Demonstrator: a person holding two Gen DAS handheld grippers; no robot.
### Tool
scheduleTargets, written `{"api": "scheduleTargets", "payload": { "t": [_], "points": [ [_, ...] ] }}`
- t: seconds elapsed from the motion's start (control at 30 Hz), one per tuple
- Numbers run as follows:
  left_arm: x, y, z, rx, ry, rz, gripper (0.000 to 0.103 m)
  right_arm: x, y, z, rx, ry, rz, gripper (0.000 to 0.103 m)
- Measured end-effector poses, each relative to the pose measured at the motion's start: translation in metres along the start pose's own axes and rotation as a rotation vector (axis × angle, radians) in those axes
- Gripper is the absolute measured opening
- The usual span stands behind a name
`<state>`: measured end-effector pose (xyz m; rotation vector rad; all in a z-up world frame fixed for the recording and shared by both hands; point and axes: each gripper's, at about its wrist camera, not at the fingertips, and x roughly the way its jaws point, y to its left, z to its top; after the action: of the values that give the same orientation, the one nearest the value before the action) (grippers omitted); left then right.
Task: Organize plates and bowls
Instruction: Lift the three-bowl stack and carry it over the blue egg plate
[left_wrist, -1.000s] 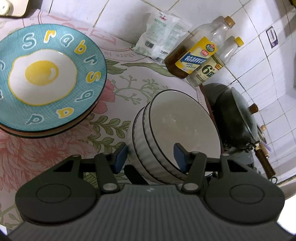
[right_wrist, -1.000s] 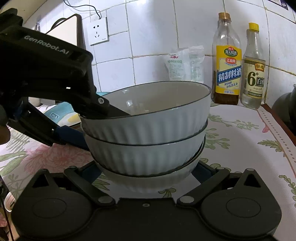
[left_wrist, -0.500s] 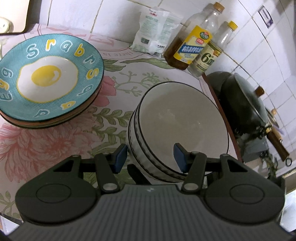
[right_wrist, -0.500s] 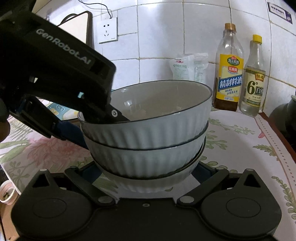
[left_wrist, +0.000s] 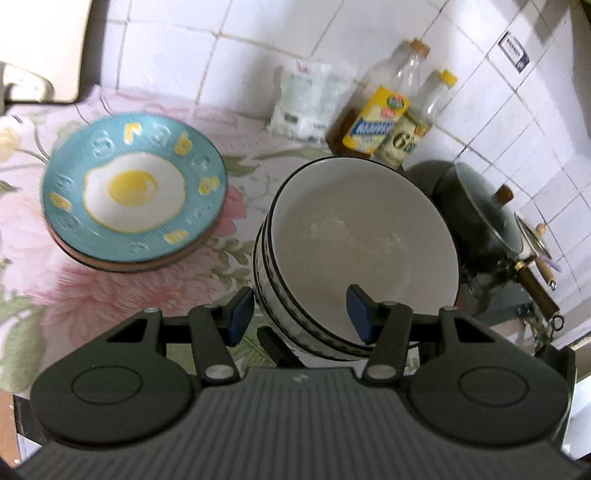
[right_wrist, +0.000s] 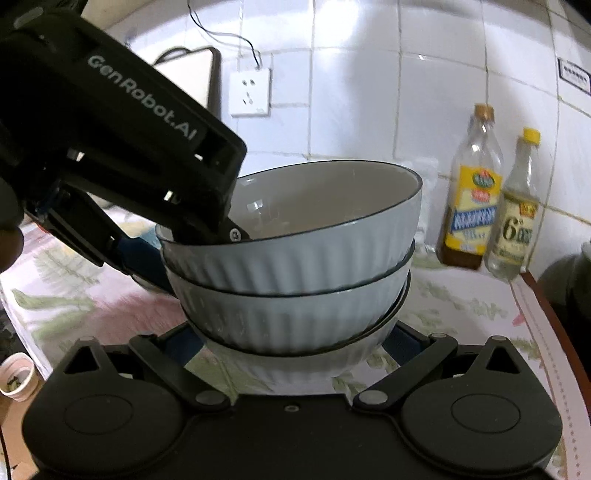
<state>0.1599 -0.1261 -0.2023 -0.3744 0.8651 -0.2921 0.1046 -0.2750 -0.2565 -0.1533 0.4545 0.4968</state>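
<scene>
A stack of three ribbed pale-blue bowls (left_wrist: 354, 251) with dark rims is held up above the floral tablecloth. My left gripper (left_wrist: 299, 314) straddles the stack's near rim, one blue pad inside the top bowl and one outside. In the right wrist view the bowl stack (right_wrist: 295, 269) fills the middle, tilted. My right gripper (right_wrist: 291, 343) holds the bottom bowl between its fingers, whose tips are hidden behind it. The left gripper body (right_wrist: 122, 147) shows at upper left. A stack of plates (left_wrist: 133, 199), the top one teal with a fried-egg picture, sits on the cloth to the left.
Two bottles (left_wrist: 391, 110) and a white packet (left_wrist: 306, 99) stand against the tiled wall behind. A dark lidded pot (left_wrist: 480, 218) sits to the right of the bowls. A wall socket (right_wrist: 249, 92) is on the tiles. A small white cup (right_wrist: 18, 376) stands at lower left.
The bowl stack has risen off the cloth and tilted, with both grippers moving up with it. The plates look smaller and farther away in the left view.
</scene>
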Motion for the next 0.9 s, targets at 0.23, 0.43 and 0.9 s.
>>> {"api": "scheduleTargets", "payload": {
  "t": [0.23,0.43,0.9],
  "points": [
    [-0.047,0.006,0.021,0.007,-0.071,0.061,0.053,0.000,0.022,0.041,-0.035,-0.056,0.063,0.103],
    [-0.068,0.024,0.044,-0.032,-0.102,0.122,0.053,0.018,0.040,0.065,-0.051,-0.078,0.127,0.103],
    [-0.026,0.091,0.079,-0.116,-0.083,0.217,0.053,0.101,0.060,0.074,-0.072,-0.008,0.232,0.103]
  ]
}}
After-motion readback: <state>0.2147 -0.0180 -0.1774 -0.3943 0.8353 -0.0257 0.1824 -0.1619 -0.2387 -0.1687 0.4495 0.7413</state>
